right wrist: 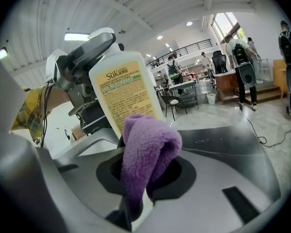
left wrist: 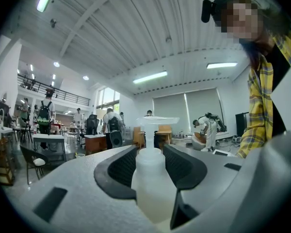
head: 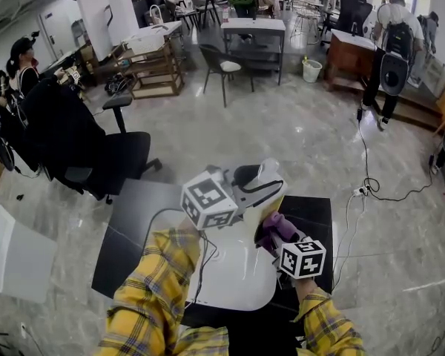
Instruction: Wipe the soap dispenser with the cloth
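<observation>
**Left gripper.** The left gripper [left wrist: 150, 171] is closed on the translucent white plastic soap dispenser bottle [left wrist: 150, 188]. In the left gripper view, both black ribbed fingers [left wrist: 120, 166] press against the bottle's sides below the neck. The pump head stands above the fingers.

**Right gripper.** The right gripper [right wrist: 146, 181] grips a folded purple fleece cloth [right wrist: 150, 147]. In the right gripper view, the cloth is pinched between the dark fingers [right wrist: 186, 176]. Its rounded fold rises above them.

**Position of the task items.**
- In the head view, both grippers are held over a white panel [head: 237, 273] that lies on the black desk [head: 315, 210].
- The left gripper's marker cube [head: 208, 199] is at centre, with the soap dispenser bottle projecting to its right.
- The purple fleece cloth sits just below and right of the bottle. The right gripper's marker cube [head: 302, 258] is beneath it.
- In the right gripper view, the bottle's pale yellow printed label [right wrist: 126, 93] faces the camera, tilted slightly. The cloth's fold overlaps the label's lower edge.
- The views do not show whether the cloth touches the bottle.

**Operator.** Yellow plaid sleeves [head: 156, 288] lead to both grippers.
</observation>
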A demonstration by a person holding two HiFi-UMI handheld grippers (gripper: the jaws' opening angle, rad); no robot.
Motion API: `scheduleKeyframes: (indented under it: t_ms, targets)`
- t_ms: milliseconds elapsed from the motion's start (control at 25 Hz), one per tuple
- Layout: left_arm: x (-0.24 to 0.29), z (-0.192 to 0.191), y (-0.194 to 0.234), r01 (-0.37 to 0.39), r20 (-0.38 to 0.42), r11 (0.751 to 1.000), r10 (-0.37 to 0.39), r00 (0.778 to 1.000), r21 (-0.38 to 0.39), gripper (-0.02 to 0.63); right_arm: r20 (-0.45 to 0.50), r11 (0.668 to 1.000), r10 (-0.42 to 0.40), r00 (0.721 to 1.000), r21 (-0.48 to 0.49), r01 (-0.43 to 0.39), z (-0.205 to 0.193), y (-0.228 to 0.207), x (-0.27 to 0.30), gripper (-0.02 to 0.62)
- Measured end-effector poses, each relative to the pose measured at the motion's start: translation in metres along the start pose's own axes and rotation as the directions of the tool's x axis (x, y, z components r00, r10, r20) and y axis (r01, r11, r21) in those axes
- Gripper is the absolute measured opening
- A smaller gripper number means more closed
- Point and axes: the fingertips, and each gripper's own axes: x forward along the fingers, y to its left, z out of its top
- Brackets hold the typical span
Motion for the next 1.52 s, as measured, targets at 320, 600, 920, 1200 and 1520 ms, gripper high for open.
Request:
scheduleKeyframes:
  t_ms: [320,600,920,1200,1520]
  targets:
    - [0.001,-0.001,0.001,-0.003,-0.001,1.0,0.003,1.0,0.005,0.163,-0.049,0.999,-0.007,0.999,0.044,0.009,-0.012,-0.007,0.008,0.069]
    - [0.002,-0.002,0.001,-0.014,-0.01,1.0,0.014,1.0,0.001,0.163,0.002,0.998,-0.011,1.0,0.069,0.011,-0.002,-0.01,-0.007,0.069]
    - [0.004,-0.004,0.001,-0.068,-0.068,0.998,0.068,0.995,0.004,0.163,0.122,0.997,0.006,0.992,0.076,-0.015,0.033,0.002,-0.053,0.069]
    - [-0.006,-0.007,0.004,-0.171,-0.116,0.985,0.171,0.979,0.008,0.238,0.172,0.998,0.012,0.985,0.065,-0.023,0.041,0.016,-0.074,0.069]
    - [-0.006,-0.004,0.001,-0.398,-0.114,0.917,0.396,0.911,0.009,0.239,0.201,0.998,-0.012,0.98,0.07,-0.002,0.045,0.019,-0.087,0.069]
